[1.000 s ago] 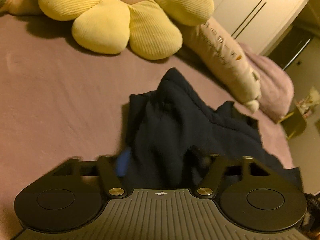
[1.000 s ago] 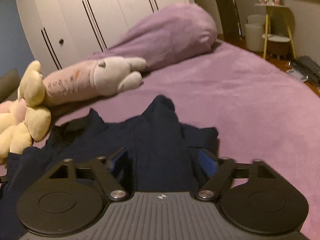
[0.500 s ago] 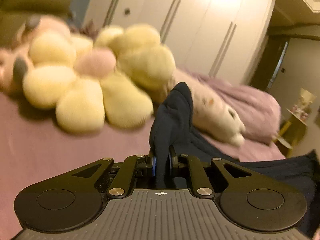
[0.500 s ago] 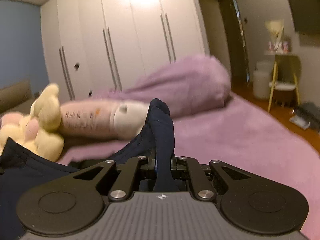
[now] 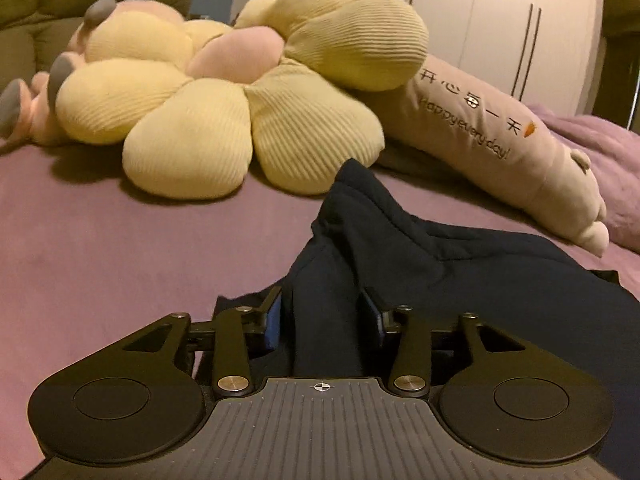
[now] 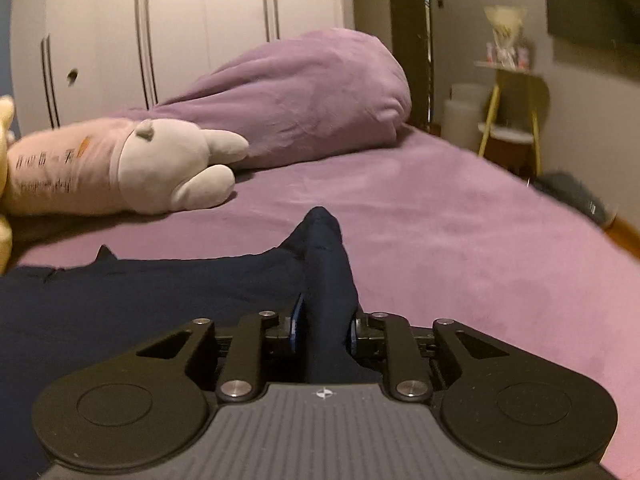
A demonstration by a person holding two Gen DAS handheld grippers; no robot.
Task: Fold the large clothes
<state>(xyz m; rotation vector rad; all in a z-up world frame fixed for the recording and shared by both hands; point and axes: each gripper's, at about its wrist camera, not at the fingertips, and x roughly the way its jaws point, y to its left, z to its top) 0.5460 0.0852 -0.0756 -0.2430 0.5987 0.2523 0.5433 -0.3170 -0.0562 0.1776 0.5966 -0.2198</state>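
Left wrist view shows the dark navy garment (image 5: pixel 420 264) spread low on the purple bedspread (image 5: pixel 100 248), filling the lower right of the frame; its long axis runs from the lower centre out to the right edge, and a bunched ridge of cloth rises into a rounded peak at mid-frame, pointing up toward the pillows. That ridge passes between the blue pads of the left gripper (image 5: pixel 326 316), whose jaws have just been opening: a gap shows on each side of the fold, so the pads stand off the cloth. The gripper is tilted downward over the bed.

In the right wrist view the same garment (image 6: pixel 140 296) lies across the lower left, with a narrow upright fold at centre frame pointing away from the camera. The right gripper (image 6: pixel 322 326) has also just been opening; its pads sit close against the fold, and whether they press it cannot be told. It too angles down toward the bed.

The cloth looks soft, matte and thick, with stitched seams. Above it in the left view sits a ribbed yellow flower cushion (image 5: pixel 240 92) with a pink centre; to the right lies a long pale plush pillow (image 5: pixel 492 148) with embroidered lettering. A lumpy purple blanket (image 6: pixel 312 96) is heaped in the upper middle of the right view before white wardrobe doors (image 6: pixel 180 28).
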